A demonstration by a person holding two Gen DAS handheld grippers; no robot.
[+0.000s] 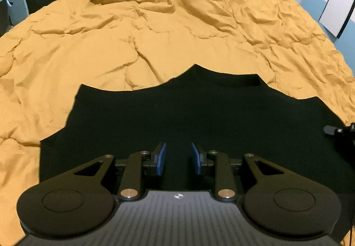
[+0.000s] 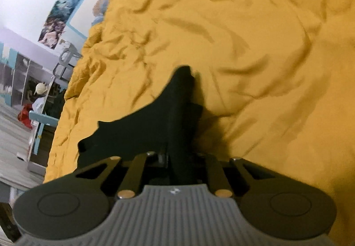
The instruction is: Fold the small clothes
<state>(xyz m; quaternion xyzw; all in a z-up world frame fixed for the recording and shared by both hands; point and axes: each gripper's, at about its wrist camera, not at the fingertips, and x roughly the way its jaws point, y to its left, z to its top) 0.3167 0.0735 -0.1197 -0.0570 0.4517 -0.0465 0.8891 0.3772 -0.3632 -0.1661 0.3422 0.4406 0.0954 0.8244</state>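
A black garment point(image 1: 188, 108) lies spread flat on a crumpled mustard-yellow quilt point(image 1: 155, 24). My left gripper point(image 1: 178, 158) hovers over its near part. Its blue pads point(image 1: 161, 159) stand apart, and only the flat cloth below shows in the gap. In the right wrist view, my right gripper point(image 2: 180, 157) is shut on an edge of the black garment point(image 2: 155, 117). A fold of the cloth rises between the fingers and hides their tips. From there the garment trails off to the left across the quilt point(image 2: 244, 35).
The quilt covers the whole bed. A pale blue chair point(image 1: 13, 0) stands off the bed's far left. White and blue cupboard doors point(image 1: 332, 2) line the right side. Shelves and floor clutter point(image 2: 28, 90) lie beyond the left bed edge.
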